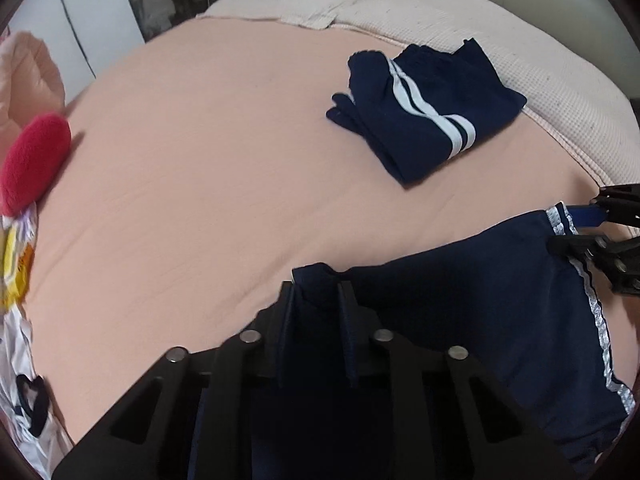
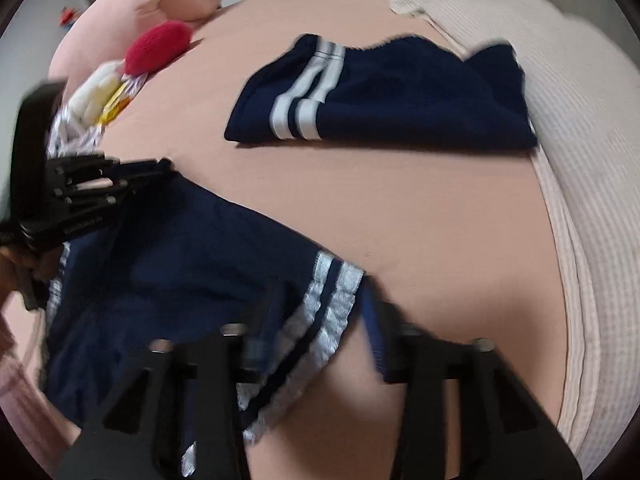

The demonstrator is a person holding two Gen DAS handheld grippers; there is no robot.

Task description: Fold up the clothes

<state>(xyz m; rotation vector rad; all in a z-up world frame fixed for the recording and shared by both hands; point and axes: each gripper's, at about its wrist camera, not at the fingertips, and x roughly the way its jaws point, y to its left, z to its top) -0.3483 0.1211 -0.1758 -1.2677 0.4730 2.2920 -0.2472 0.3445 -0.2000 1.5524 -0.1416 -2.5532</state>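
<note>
Through the left wrist camera I am watching my left gripper point(image 1: 318, 292) pinching a corner of the dark navy shorts with silvery-white side stripes point(image 1: 480, 304), its jaws narrowed right down on the cloth. The shorts are spreading away to the right of the fingers over the peach-pink bedsheet point(image 1: 192, 168). At the far right edge, the right gripper point(image 1: 576, 232) is biting the striped hem. Ahead and to the right, well apart, a folded navy garment with two white stripes point(image 1: 424, 112) is lying on the sheet, touching the cream waffle-weave blanket point(image 1: 540, 80) beyond it. Far to the left a red fuzzy round cushion point(image 1: 34, 160) is sitting at the bed's edge.

Through the right wrist camera, blurred, I am seeing my right gripper point(image 2: 320, 320) closed on the striped edge of the shorts point(image 2: 180, 264), which are stretching to the left of it toward the left gripper point(image 2: 160, 170), itself clamping the far corner. The folded garment point(image 2: 400, 100) is resting ahead, near the blanket point(image 2: 580, 160) running along the right side. The red cushion point(image 2: 158, 52) is lying up at the left.
</note>
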